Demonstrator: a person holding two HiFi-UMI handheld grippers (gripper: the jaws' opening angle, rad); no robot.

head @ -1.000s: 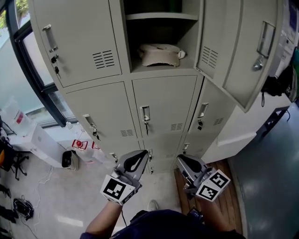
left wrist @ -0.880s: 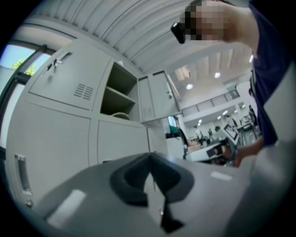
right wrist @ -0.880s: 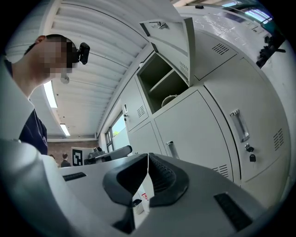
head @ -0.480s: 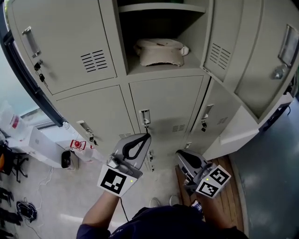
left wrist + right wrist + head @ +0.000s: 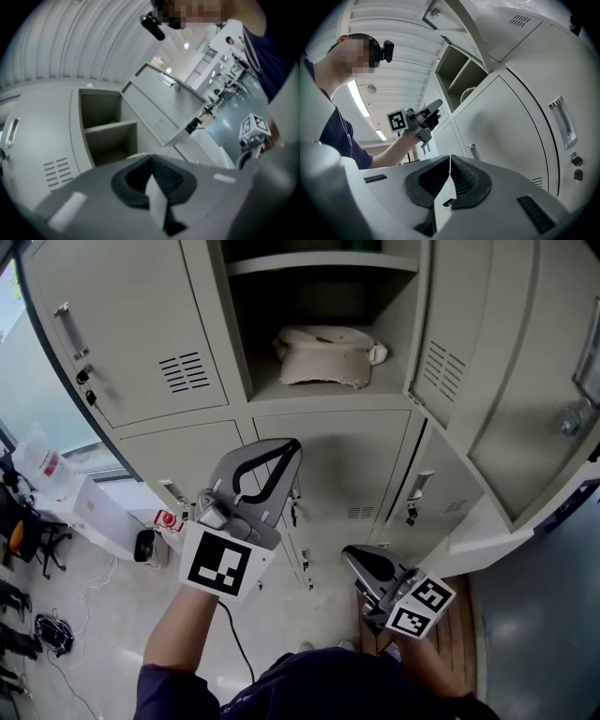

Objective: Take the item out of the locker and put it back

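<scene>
Well, the soft cream item lies inside the open locker, at 12 o'clock in the head view. The left gripper is at 7 o'clock from it, jaws pressed together, holding nothing. The right gripper is lower, at 5 o'clock, also closed tight and empty.

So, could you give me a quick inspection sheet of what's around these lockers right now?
Surface: locker shelf bare beside the item.
Job's things: cream item lies on that shelf, untouched.
Clutter: white box and small black device on the floor.
Grippers: left gripper raised, fingers shut, empty; right gripper lower, shut, empty.
Cables: black cable bundle on the floor; a lead hangs from the left gripper.
Surroundings: locker door open at right; window at left.
</scene>
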